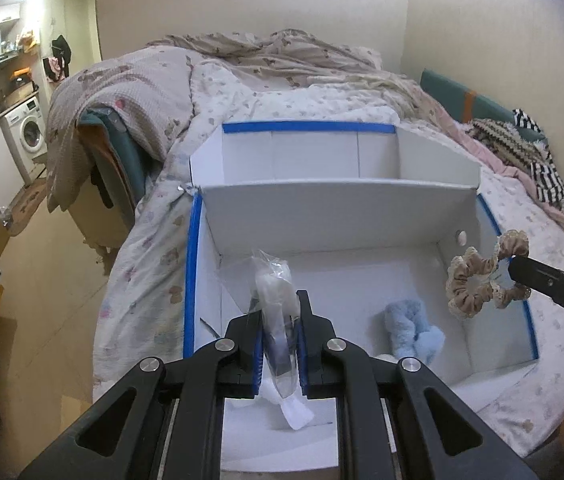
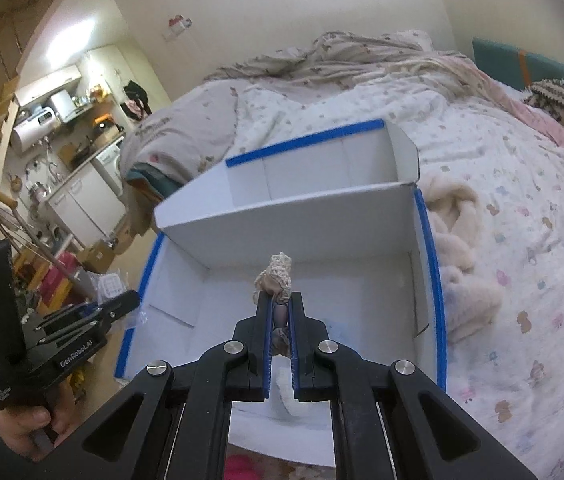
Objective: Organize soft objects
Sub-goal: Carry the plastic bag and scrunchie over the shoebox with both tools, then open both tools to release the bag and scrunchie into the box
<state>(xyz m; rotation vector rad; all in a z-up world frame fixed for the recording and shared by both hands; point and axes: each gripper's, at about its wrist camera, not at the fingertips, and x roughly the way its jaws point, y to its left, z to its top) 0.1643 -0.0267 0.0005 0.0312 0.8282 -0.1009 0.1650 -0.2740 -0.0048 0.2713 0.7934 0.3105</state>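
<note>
Above a white box (image 1: 322, 208) on the bed (image 2: 522, 240), a clear packet (image 1: 274, 292) is clamped at lower centre by the left gripper (image 1: 278, 308), while a beige scrunchie (image 1: 478, 280) is pinched at right by the right gripper (image 2: 280, 304).

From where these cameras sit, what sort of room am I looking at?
Most likely a small studio flat's sleeping area. A bed with rumpled patterned bedding fills the view, a white divided box sits on it, and a washing machine under a kitchen counter shows at the far left.
</note>
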